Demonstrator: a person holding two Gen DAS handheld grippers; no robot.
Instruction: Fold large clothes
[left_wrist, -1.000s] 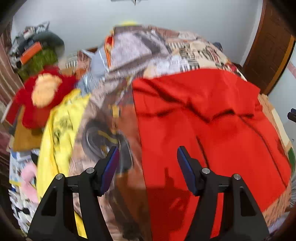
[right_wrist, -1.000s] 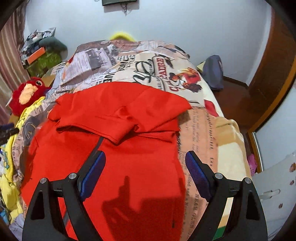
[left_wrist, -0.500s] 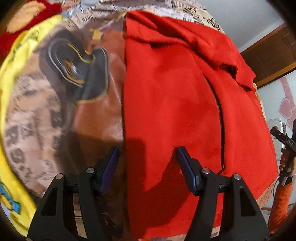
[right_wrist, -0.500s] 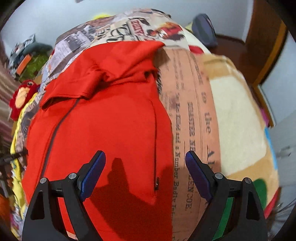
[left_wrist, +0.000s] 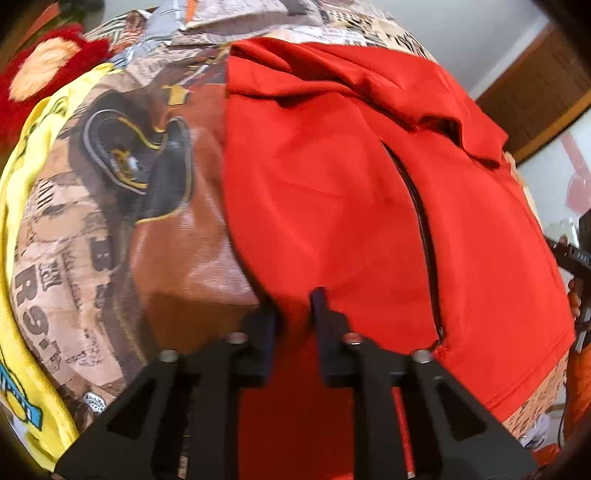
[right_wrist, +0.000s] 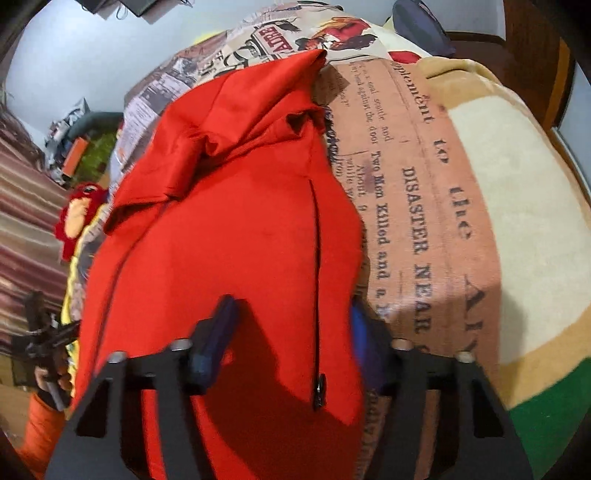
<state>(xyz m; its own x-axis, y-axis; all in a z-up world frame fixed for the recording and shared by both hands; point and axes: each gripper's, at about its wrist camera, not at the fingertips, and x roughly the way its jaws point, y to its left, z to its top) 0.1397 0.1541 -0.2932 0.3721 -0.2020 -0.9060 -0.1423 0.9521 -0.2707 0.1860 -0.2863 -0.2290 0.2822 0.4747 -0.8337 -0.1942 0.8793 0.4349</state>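
Red fabric first, left wrist view: your left gripper (left_wrist: 293, 314) had its fingers wide apart half a second ago, straddling the left edge of the red jacket (left_wrist: 332, 206); now they're drawn in to a narrow gap with red cloth bunched between them at the near-left hem corner. Looks clamped on the hem, though blur keeps me from calling full contact. The jacket lies flat on the patterned bedspread (left_wrist: 122, 229), collar end away from you, one dark front zipper (left_wrist: 424, 229) running down it. Count here: one jacket, one zipper, one yellow garment (left_wrist: 22, 206) along the left edge, one red plush toy (left_wrist: 40, 70) top left. Right wrist view: your right gripper (right_wrist: 291, 332) was hovering open above the hem; now it's lower and part closed, left finger (right_wrist: 218, 332) on top of the red cloth, right finger (right_wrist: 364, 339) at the jacket's right edge, mostly hidden behind the fabric. Gap between them is wide, so not pinched yet. One pocket zipper (right_wrist: 317, 280) with its pull sits between the fingers. Meaning: both near hem corners are nearly secured, so you're set up for the bottom-to-collar fold. I'd finish closing the right before lifting, or that corner slips out.
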